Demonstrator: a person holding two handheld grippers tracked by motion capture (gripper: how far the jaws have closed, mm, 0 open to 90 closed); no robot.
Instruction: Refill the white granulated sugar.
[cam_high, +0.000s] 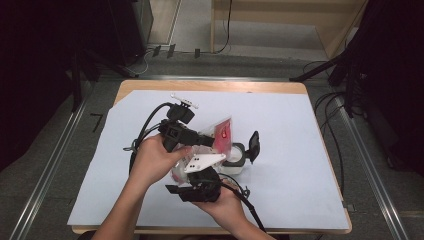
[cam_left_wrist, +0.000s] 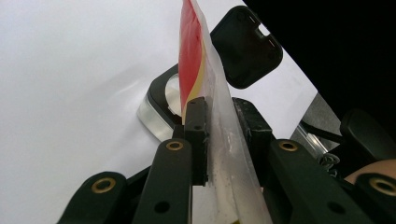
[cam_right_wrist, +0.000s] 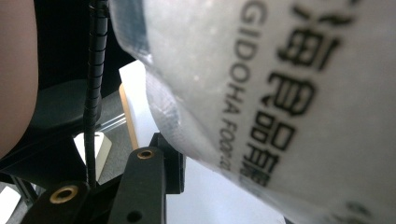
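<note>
Printed plastic fills my right gripper view: the bag (cam_right_wrist: 289, 93), pale and frosted, with black lettering, lies right across the right gripper (cam_high: 200, 192), hard against its one visible jaw. I cannot tell from here whether those jaws are clenched on it or only pressed beside it. My left gripper (cam_left_wrist: 219, 126) is plainer: its jaws are clamped on the bag's edge, the red and yellow printed panel rising straight up beyond the tips.

From above, the bag (cam_high: 220, 137) hangs between the two grippers, ahead of the left jaws and just above the right ones, tilted toward a small clear container (cam_high: 235, 159). That container sits just beyond the left jaws, its black hinged lid (cam_high: 254, 145) standing open to the far side.

I judge the step in hand to be tipping the bag's contents into the container. To do it well I would keep the left jaws firm on the seam so the bag cannot slip, use the right gripper to steady or lift the lower end, and bring the mouth directly over the opening before raising the tail. A slow tilt matters; the opening is small and the lid stands close, so a swinging bag could knock it or spill onto the white sheet (cam_high: 290, 125) covering the counter (cam_high: 150, 85).
</note>
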